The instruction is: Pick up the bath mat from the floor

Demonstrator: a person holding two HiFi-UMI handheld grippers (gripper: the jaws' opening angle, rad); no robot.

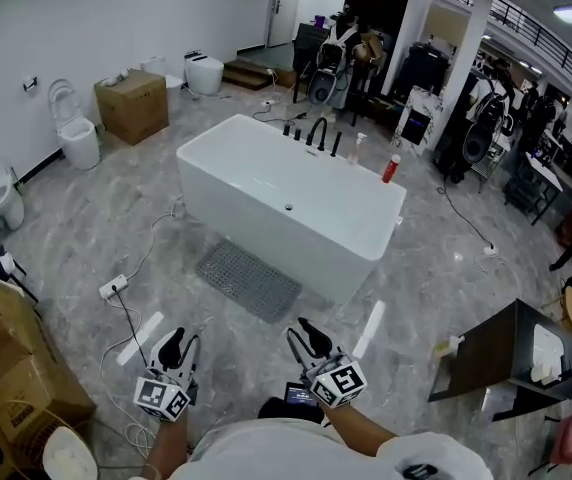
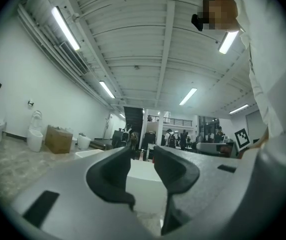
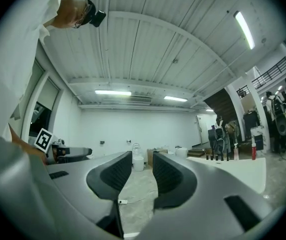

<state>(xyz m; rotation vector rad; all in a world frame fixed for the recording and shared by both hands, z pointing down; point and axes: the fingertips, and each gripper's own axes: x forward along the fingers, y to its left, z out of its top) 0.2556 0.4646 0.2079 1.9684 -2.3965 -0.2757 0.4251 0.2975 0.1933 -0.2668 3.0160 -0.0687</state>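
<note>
A grey perforated bath mat (image 1: 248, 279) lies flat on the marble floor against the near side of the white bathtub (image 1: 286, 200). My left gripper (image 1: 178, 349) is held near my body, well short of the mat, with its jaws apart and nothing between them. My right gripper (image 1: 309, 340) is beside it, also open and empty. In the left gripper view the gripper (image 2: 142, 170) points level toward the bathtub (image 2: 142, 176). In the right gripper view the gripper (image 3: 142, 171) faces the far wall and floor; the mat is not seen there.
A power strip (image 1: 113, 287) and its cable (image 1: 134, 343) lie on the floor left of the mat, with white tape strips (image 1: 368, 329) nearby. Cardboard boxes (image 1: 11, 368) stand at the left, a dark table (image 1: 501, 363) at the right. Toilets (image 1: 74, 133) line the wall. A red bottle (image 1: 391, 169) stands on the tub rim.
</note>
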